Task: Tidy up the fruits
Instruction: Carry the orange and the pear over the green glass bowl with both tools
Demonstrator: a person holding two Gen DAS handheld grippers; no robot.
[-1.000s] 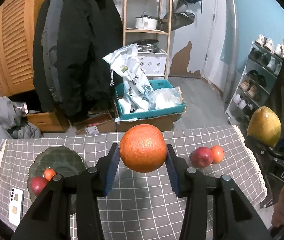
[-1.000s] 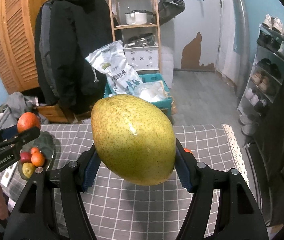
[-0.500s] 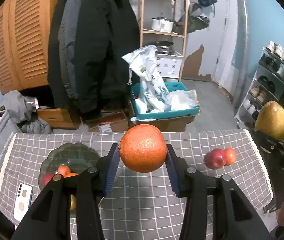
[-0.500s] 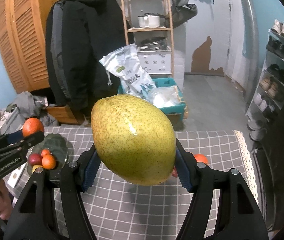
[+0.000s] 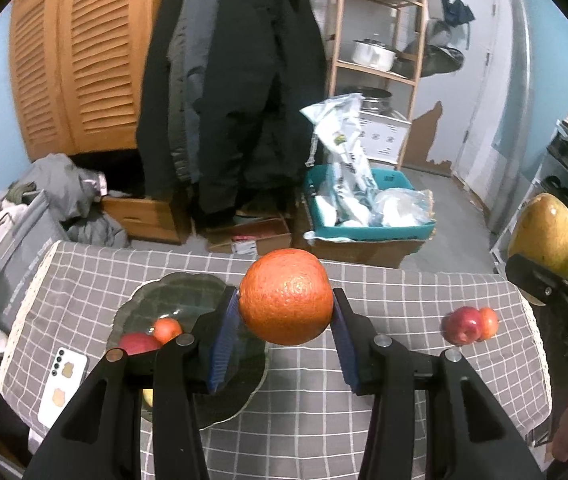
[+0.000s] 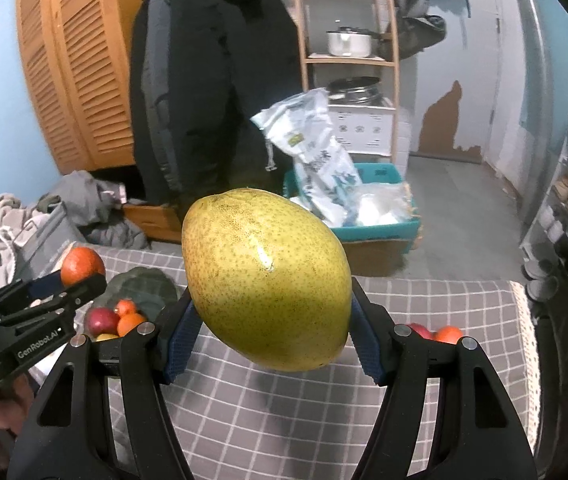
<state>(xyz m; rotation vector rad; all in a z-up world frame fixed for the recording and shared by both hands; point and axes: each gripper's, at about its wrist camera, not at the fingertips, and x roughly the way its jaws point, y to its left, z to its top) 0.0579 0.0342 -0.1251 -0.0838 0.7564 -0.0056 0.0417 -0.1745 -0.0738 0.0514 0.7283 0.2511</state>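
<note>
i've got the left gripper [image 5: 286, 326] pinching the orange [image 5: 286, 297] and the right gripper [image 6: 269, 330] clamped on the big yellow-green fruit [image 6: 265, 280], both carried clear above the checked cloth [image 5: 324, 412], i'd guess so each can drop into the dark plate [image 5: 171, 292] with the small fruits. the left view shows the red apple [image 5: 462, 325] and small orange fruit [image 5: 488, 322] touching at the cloth's right; my right view mostly hides them behind its finger
</note>
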